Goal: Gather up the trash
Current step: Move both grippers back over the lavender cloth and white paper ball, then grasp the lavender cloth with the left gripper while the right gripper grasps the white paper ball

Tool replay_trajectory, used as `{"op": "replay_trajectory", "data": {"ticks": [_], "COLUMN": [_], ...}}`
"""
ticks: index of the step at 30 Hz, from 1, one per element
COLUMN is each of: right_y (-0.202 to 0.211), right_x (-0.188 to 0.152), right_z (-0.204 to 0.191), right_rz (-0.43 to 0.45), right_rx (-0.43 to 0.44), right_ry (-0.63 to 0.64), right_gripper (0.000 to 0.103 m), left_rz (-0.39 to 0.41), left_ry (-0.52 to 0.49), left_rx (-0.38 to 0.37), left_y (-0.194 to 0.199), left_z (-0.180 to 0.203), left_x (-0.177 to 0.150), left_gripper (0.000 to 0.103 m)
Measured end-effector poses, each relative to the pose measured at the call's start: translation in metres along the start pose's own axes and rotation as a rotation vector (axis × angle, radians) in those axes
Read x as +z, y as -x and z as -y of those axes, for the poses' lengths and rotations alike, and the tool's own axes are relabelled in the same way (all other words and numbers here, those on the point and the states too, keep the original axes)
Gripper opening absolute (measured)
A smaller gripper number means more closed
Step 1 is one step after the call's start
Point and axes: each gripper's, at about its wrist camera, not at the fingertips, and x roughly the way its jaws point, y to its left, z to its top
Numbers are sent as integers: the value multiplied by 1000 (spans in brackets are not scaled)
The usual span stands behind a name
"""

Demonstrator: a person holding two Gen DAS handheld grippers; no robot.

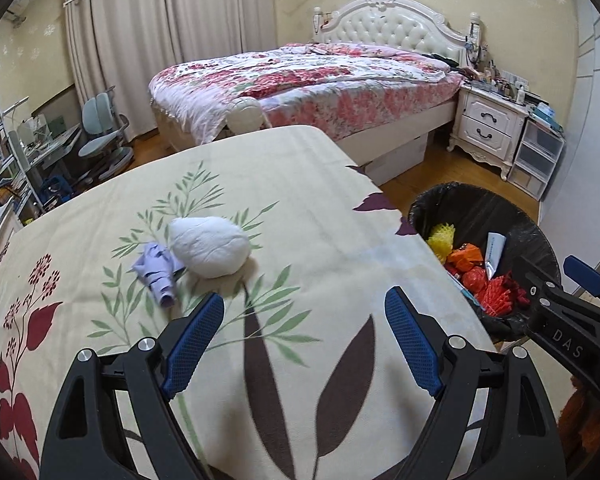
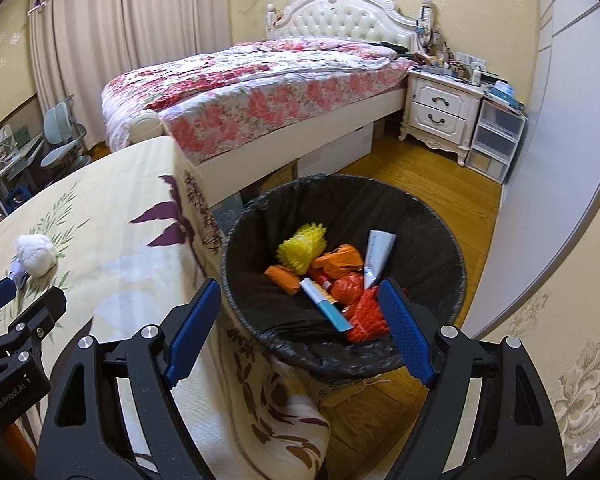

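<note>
Two pieces of trash left on the table: a white crumpled wad (image 1: pixel 209 247) and, touching it at its eight o'clock, a small lilac scrap (image 1: pixel 159 271). Both lie on the leaf-printed tablecloth (image 1: pixel 300 200), up at eleven o'clock from the left gripper (image 1: pixel 304 322), well short of its blue pads. That gripper hangs released, jaws wide, nothing between them.

Over to the right gripper (image 2: pixel 300 308): also spread wide and empty, poised over the black-lined bin (image 2: pixel 440 240), which stands on the floor just beside the table's edge. Inside, yellow foam netting (image 2: pixel 302 250), orange wrappers (image 2: pixel 338 262), a white tube (image 2: pixel 376 252) and red netting (image 2: pixel 362 316), so most of the collecting looks done.

By my reading we are between drops, with the next pick about to start. The left gripper needs to go forward toward eleven o'clock, straddle the wad, clench gently since it looks soft, then carry it across to three o'clock over the bin. The scrap lies flat and thin; that one may need a lower, tighter pinch.
</note>
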Motion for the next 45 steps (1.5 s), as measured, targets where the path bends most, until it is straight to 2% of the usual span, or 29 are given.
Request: {"op": "replay_trajectory", "data": {"ticks": [9, 17, 23, 32, 34, 35, 37, 39, 41, 45], "right_y": [-1, -8, -12, -16, -16, -17, -18, -18, -18, -15], "right_x": [-5, 1, 11, 17, 17, 16, 17, 16, 15, 14], "right_z": [-37, -71, -97, -113, -116, -117, -119, -121, -123, -129], "right_rz": [-23, -45, -39, -43, -47, -48, -51, -55, -57, -55], "right_rx": [64, 122, 159, 182, 182, 182, 181, 181, 183, 192], "right_ry": [58, 110, 140, 161, 164, 166, 170, 173, 177, 192], "right_gripper": [79, 79, 79, 79, 79, 79, 79, 79, 79, 79], "left_rz": [-51, -89, -118, -133, -132, -138, -137, -127, -119, -114], "left_ry": [109, 163, 191, 193, 187, 180, 168, 145, 127, 128], "left_rx": [43, 91, 97, 91, 81, 77, 67, 68, 70, 60], "left_y": [-6, -20, -31, -44, -46, -47, -47, -44, -42, -39], "left_z": [-51, -88, -106, -117, -119, -119, -119, -117, -116, -122], "left_x": [-9, -5, 0, 11, 12, 12, 11, 10, 8, 5], "left_gripper": [82, 82, 82, 82, 72, 62, 56, 42, 35, 33]}}
